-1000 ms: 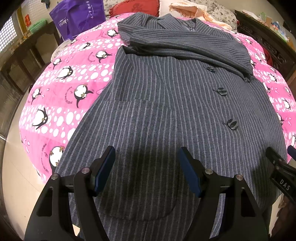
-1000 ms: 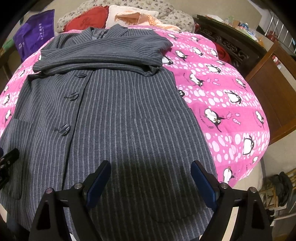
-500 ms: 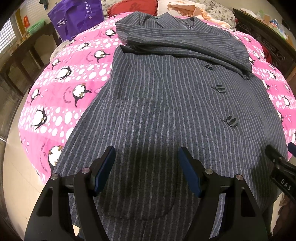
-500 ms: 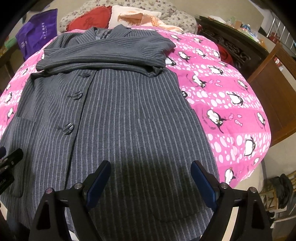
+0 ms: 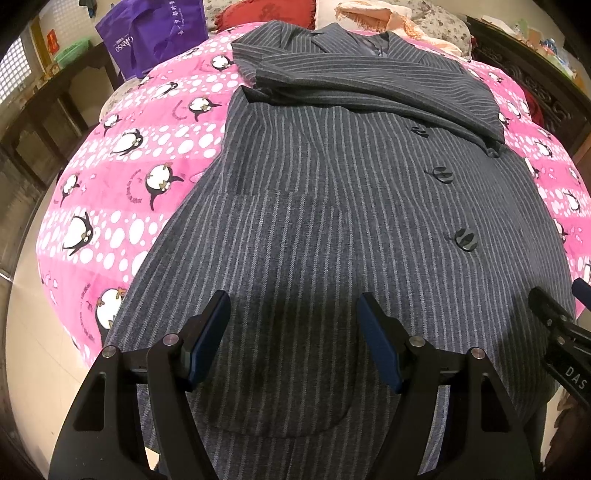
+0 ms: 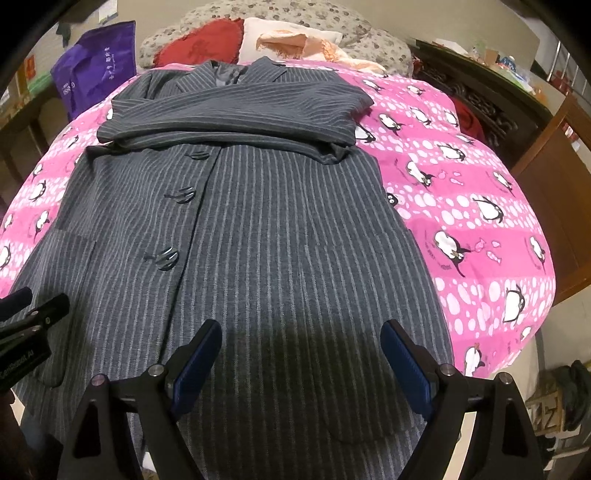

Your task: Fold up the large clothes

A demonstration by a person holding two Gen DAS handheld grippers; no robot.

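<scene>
A long grey pinstriped coat (image 5: 332, 206) (image 6: 280, 229) lies face up on a pink penguin-print bedspread (image 5: 122, 192) (image 6: 472, 206). Both sleeves are folded across its chest, and dark buttons run down the front. The hem hangs over the near edge of the bed. My left gripper (image 5: 293, 314) hovers open above the coat's lower left pocket, with nothing between its blue pads. Above the lower right part of the coat my right gripper (image 6: 301, 343) stands open too, likewise holding nothing. Each gripper's tip shows at the edge of the other's view.
A purple bag (image 5: 155, 33) (image 6: 92, 77) stands at the bed's far left. Red and pale pillows (image 6: 240, 40) lie at the head. Dark wooden furniture (image 6: 554, 155) flanks the right side, a dark cabinet (image 5: 40, 122) the left. Pale floor (image 5: 33, 350) shows beside the bed.
The left view has tilted slightly so the coat's collar sits a little higher in frame; the right view has shifted a bit. Both grippers' jaws keep the same width.
</scene>
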